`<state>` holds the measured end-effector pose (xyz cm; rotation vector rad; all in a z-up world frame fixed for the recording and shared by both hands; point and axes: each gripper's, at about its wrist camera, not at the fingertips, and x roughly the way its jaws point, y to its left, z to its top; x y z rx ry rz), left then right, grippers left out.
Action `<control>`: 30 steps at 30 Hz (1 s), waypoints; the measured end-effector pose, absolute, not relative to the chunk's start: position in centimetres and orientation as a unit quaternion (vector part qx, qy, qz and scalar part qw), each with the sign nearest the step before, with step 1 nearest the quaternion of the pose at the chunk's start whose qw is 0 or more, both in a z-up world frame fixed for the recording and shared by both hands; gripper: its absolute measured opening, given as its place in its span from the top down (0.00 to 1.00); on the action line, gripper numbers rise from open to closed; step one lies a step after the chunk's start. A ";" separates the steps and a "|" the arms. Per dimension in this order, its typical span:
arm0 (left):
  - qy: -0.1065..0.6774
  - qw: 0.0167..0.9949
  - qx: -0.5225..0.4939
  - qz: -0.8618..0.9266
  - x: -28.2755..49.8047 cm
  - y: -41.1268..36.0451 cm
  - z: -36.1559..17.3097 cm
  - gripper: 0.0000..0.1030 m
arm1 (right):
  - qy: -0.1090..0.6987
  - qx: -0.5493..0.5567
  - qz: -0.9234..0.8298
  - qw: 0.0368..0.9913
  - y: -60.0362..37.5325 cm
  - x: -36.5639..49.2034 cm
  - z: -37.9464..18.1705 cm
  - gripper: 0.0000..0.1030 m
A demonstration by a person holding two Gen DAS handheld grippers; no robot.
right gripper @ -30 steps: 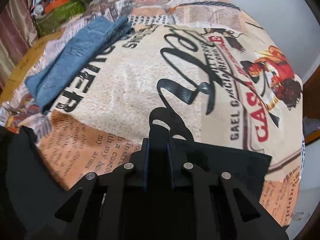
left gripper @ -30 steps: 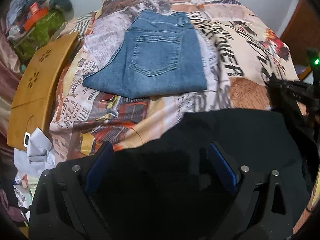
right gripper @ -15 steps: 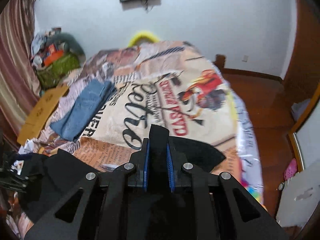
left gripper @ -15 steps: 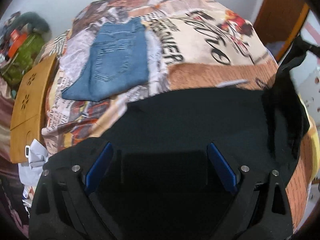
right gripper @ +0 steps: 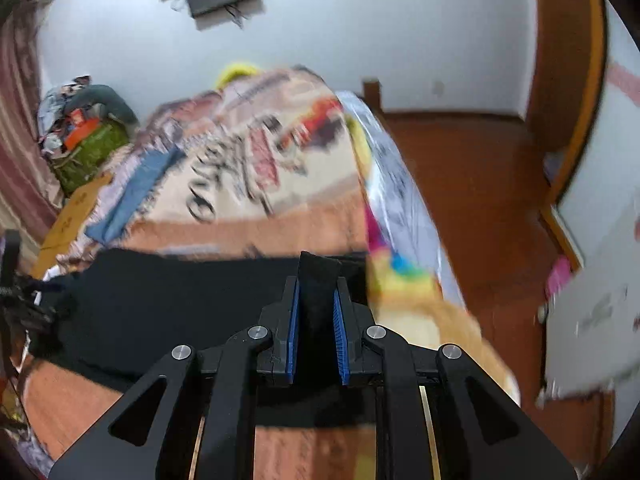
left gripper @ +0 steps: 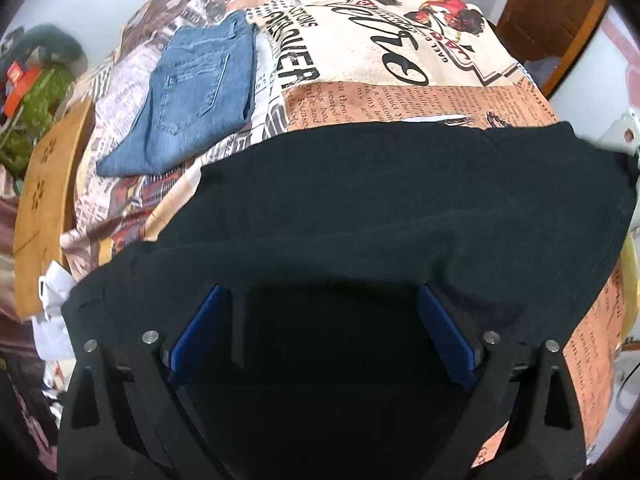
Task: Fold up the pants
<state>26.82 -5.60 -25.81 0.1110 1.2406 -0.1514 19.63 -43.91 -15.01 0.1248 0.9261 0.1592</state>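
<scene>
Black pants [left gripper: 380, 200] are spread across the near end of the bed. My right gripper [right gripper: 316, 284] is shut on a fold of the pants [right gripper: 160, 300] at their right end and holds it above the bed's right edge. That view is blurred by motion. My left gripper [left gripper: 320, 332] points steeply down over the left part of the pants. Its blue pads [left gripper: 196, 332] stand wide apart with dark cloth below them, and no pad visibly presses on it. The left gripper [right gripper: 12, 300] also shows at the far left of the right wrist view.
Folded blue jeans [left gripper: 196, 92] lie farther back on the printed bedspread [left gripper: 400, 40]. A cardboard box [left gripper: 44, 200] and a green bag [left gripper: 32, 100] sit left of the bed. Wooden floor [right gripper: 480, 200] and a door frame [right gripper: 568, 80] are on the right.
My right gripper has risen and swung right with the pants fold, stretching the black cloth wider across the bed. The left gripper has shifted sideways over the cloth, its jaws unchanged.
</scene>
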 end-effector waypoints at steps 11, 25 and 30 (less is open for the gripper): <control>0.585 0.809 0.007 -0.059 26.5 -4.8 -26.2 0.02 | 0.494 0.045 0.030 0.868 -44.1 17.2 -20.5 0.77; 0.492 0.870 -0.013 -0.033 24.4 0.8 -19.8 0.02 | 0.407 -0.010 0.063 0.911 -37.8 17.5 -11.0 0.49; 0.441 0.897 -0.022 0.005 23.3 5.2 -16.8 0.02 | 0.361 0.004 0.133 0.923 -32.2 18.3 -7.7 0.46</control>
